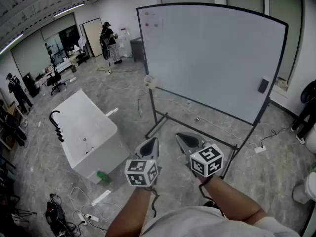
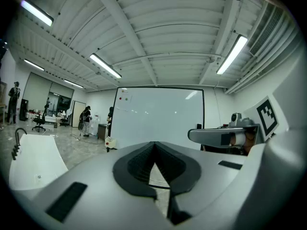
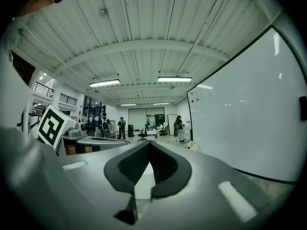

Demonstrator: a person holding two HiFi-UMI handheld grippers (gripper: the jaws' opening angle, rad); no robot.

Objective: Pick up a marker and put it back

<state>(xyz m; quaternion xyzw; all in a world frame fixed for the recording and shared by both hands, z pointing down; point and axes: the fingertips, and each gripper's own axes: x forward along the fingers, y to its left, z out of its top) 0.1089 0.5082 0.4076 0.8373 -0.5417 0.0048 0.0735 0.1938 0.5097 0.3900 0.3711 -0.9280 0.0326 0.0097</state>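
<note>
No marker can be made out in any view. A large whiteboard (image 1: 212, 58) on a black wheeled stand faces me, and shows in the left gripper view (image 2: 158, 116) and the right gripper view (image 3: 249, 123) too. A small white holder (image 1: 150, 81) hangs at its left edge, and a black eraser (image 1: 263, 86) sits at its right edge. My left gripper (image 1: 154, 141) and right gripper (image 1: 180, 136) are held side by side low in front of the board, well short of it. Both are shut and empty, with the left gripper's (image 2: 154, 145) tips meeting and the right gripper's (image 3: 149, 143) as well.
A white bathtub-like unit (image 1: 84, 127) with a black tap stands on the floor at the left, a green bottle (image 1: 103, 177) at its foot. Cables and a power strip (image 1: 101, 197) lie at the lower left. People (image 1: 108, 41) stand far back.
</note>
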